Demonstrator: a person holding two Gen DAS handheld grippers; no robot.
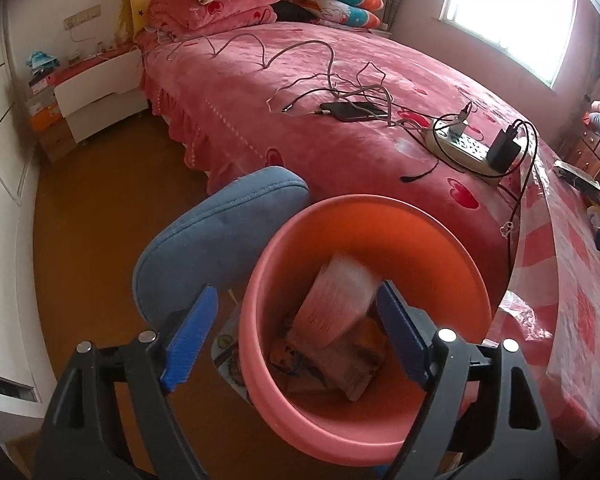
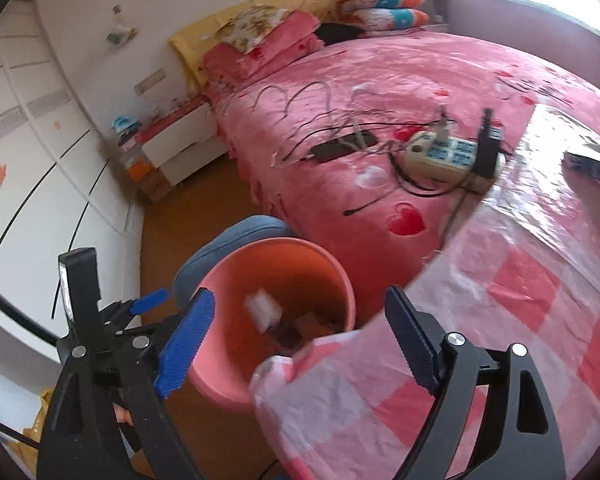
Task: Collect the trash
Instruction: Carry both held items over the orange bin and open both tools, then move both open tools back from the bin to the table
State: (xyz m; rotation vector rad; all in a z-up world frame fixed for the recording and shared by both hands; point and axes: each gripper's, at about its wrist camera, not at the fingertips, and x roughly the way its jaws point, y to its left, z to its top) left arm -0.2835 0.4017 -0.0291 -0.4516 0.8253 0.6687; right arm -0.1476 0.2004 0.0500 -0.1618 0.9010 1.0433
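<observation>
- The pink bin [image 1: 364, 432] stands on the floor between the bed [image 1: 340, 152] and the checked table [image 2: 520, 300], beside a blue chair [image 1: 220, 236]; I judge this the drop step.
- A whitish packet [image 1: 336, 300] sits tilted, blurred, inside the bin on other wrappers; a small white scrap [image 2: 262, 308] shows blurred there too.
- My left gripper [image 1: 296, 336] tilts down over the bin, jaws apart, clamping nothing.
- My right gripper [image 2: 300, 344] angles down at the table corner, jaws wide, empty.
- Next I need more trash to pick up.
</observation>
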